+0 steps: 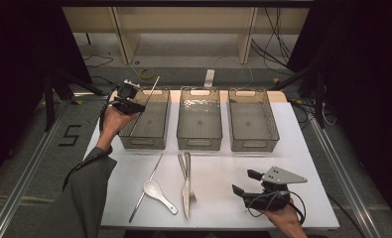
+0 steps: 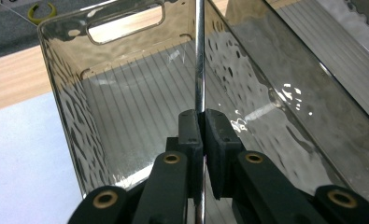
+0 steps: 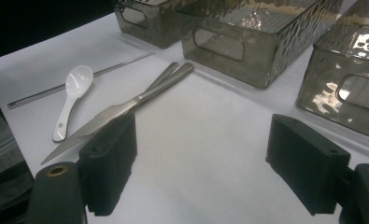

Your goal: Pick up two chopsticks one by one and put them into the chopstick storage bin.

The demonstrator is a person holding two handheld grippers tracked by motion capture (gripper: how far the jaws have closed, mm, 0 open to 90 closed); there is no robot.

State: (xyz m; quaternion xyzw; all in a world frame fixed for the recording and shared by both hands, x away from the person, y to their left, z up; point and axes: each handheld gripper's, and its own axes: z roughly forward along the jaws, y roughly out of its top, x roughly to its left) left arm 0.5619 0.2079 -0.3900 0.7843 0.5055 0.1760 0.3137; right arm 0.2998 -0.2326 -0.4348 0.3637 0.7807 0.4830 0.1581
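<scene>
My left gripper (image 1: pixel 140 105) is shut on a thin metal chopstick (image 1: pixel 153 89), which slants over the left smoked-plastic bin (image 1: pixel 160 145). In the left gripper view the pads (image 2: pixel 191 128) pinch the chopstick (image 2: pixel 200 56) above the bin's ribbed floor (image 2: pixel 140 116). My right gripper (image 1: pixel 243 181) rests open near the table's front right, nothing between its fingers (image 3: pixel 109 154). On the white table lie a second chopstick (image 1: pixel 146 187), a white spoon (image 1: pixel 156 192), a knife (image 1: pixel 185 196) and a fork (image 1: pixel 182 166).
A middle bin (image 1: pixel 199 144) and a right bin (image 1: pixel 255 145) stand in the same row, both holding nothing. The right gripper view has the knife (image 3: pixel 117 109), spoon (image 3: pixel 72 88) and chopstick (image 3: pixel 112 67) to the left of its jaws.
</scene>
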